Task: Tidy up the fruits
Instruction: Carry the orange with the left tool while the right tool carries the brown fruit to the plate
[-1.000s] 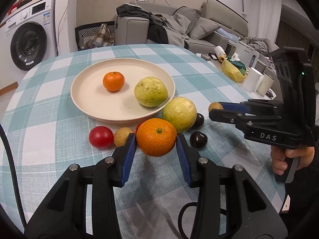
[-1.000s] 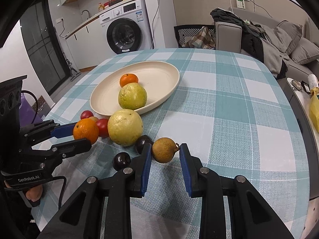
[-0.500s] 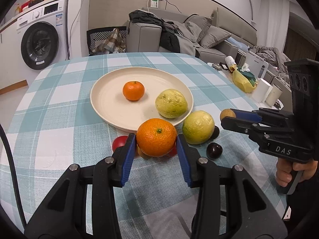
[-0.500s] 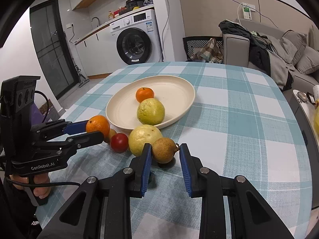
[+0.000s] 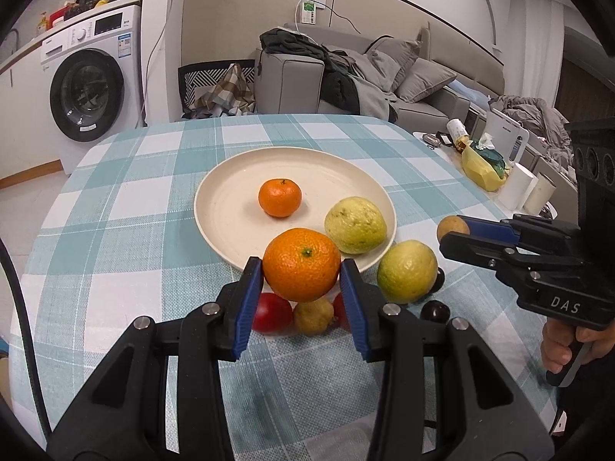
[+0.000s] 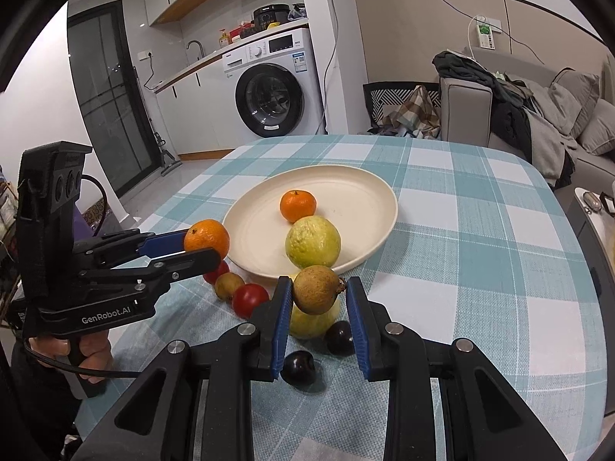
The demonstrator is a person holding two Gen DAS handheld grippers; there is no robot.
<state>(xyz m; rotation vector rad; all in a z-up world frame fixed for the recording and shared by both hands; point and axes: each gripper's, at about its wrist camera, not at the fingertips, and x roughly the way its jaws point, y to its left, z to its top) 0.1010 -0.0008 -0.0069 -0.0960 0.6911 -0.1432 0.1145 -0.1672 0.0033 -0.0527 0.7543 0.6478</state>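
Note:
My left gripper (image 5: 301,269) is shut on a large orange (image 5: 302,264) and holds it in the air just before the cream plate (image 5: 226,207). My right gripper (image 6: 316,299) is shut on a small brown fruit (image 6: 315,289), also lifted above the table. The plate holds a small tangerine (image 5: 280,197) and a yellow-green guava (image 5: 355,225). On the cloth near the plate lie another guava (image 5: 407,271), red tomatoes (image 5: 272,312), a small yellow-brown fruit (image 5: 312,316) and two dark plums (image 6: 299,367).
The round table has a teal checked cloth (image 5: 115,207). A side table with a yellow bag (image 5: 481,163) and paper rolls (image 5: 515,191) stands to the right. A washing machine (image 5: 92,88) and a sofa (image 5: 369,84) are behind the table.
Both grippers have risen with their fruits and moved toward the plate. The fruits left on the cloth now sit lower and partly behind the fingers.

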